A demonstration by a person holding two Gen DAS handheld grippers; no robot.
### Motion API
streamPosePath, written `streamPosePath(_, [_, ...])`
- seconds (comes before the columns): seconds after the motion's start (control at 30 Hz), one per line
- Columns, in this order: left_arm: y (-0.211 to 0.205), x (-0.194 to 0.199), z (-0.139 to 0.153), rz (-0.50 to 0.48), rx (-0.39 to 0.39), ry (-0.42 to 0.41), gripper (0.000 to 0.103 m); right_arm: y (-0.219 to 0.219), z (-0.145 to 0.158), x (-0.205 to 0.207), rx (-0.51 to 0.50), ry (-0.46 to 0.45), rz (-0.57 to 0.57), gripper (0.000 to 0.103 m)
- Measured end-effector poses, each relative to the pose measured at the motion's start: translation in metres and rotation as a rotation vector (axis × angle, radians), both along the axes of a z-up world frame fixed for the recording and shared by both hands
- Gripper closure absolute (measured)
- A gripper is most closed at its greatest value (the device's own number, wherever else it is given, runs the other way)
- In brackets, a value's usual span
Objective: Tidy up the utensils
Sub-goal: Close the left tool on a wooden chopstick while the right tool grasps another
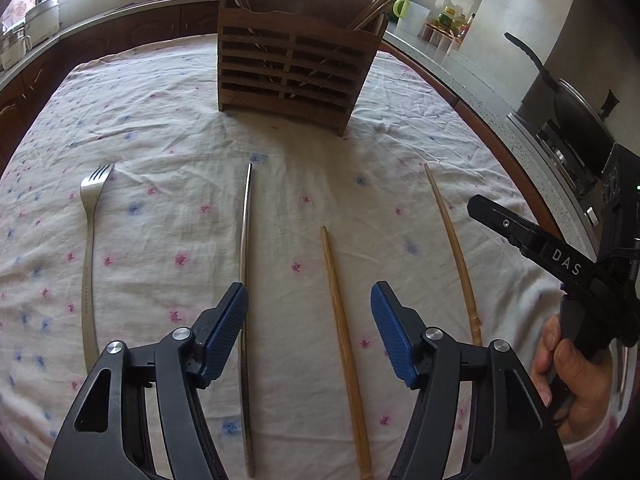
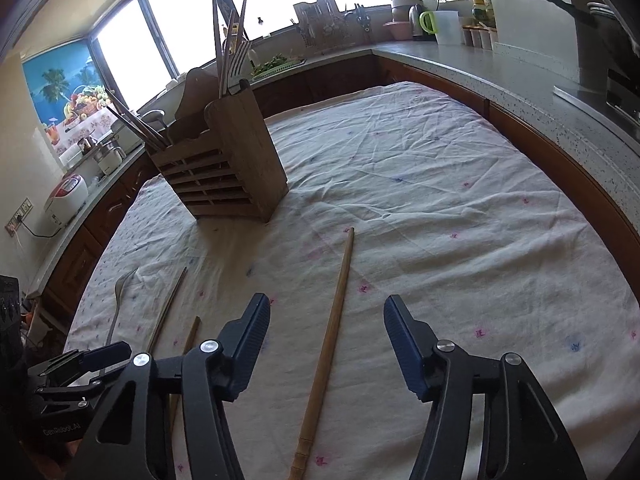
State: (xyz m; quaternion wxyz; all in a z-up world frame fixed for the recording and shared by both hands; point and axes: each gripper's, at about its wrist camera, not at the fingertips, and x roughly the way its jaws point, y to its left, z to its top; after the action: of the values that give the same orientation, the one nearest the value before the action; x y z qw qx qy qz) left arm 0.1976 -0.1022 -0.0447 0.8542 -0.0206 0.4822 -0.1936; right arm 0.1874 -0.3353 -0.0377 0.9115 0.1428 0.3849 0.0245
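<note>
- The left gripper (image 1: 309,332) is released; the middle light wooden chopstick (image 1: 345,344) lies on the cloth between its blue pads, untouched, and the silver metal chopstick (image 1: 245,280) runs just beside the left pad.
- The right gripper (image 2: 324,354) is also released, over the right-most wooden chopstick (image 2: 328,344).
- Both grippers tilt downward; a hand (image 1: 572,376) holds the right one.
- On the flowered white tablecloth (image 1: 160,128): one metal fork (image 1: 90,248), one metal chopstick, two wooden chopsticks.
- One brown slatted wooden holder (image 1: 296,68) stands far.

On the cloth: one fork (image 1: 89,256), one metal chopstick (image 1: 245,280), two wooden chopsticks (image 1: 344,344).
</note>
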Motion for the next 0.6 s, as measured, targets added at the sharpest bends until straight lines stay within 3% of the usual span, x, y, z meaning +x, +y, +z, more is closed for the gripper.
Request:
streamPosePath(0.13, [-0.014, 0.007, -0.008, -0.03, 0.025, 0.03, 0.048, 0.0, -0.004, 0.017, -0.013, 0.02, 0.013, 0.052])
streamPosePath(0.23, [-0.021, 0.012, -0.014, -0.044, 0.04, 0.057, 0.058, 0.0, -0.007, 0.031, -0.022, 0.034, 0.022, 0.056])
streamPosePath(0.33, [-0.028, 0.014, -0.014, -0.054, 0.07, 0.042, 0.06, 0.001, -0.012, 0.045, -0.039, 0.054, 0.026, 0.058])
streamPosePath(0.53, [-0.037, 0.016, -0.016, -0.066, 0.125, 0.005, 0.083, 0.008, -0.026, 0.066, -0.122, 0.097, 0.034, 0.07])
streamPosePath(0.6, [-0.038, 0.016, -0.017, -0.063, 0.144, -0.013, 0.094, 0.012, -0.026, 0.068, -0.164, 0.098, 0.031, 0.078])
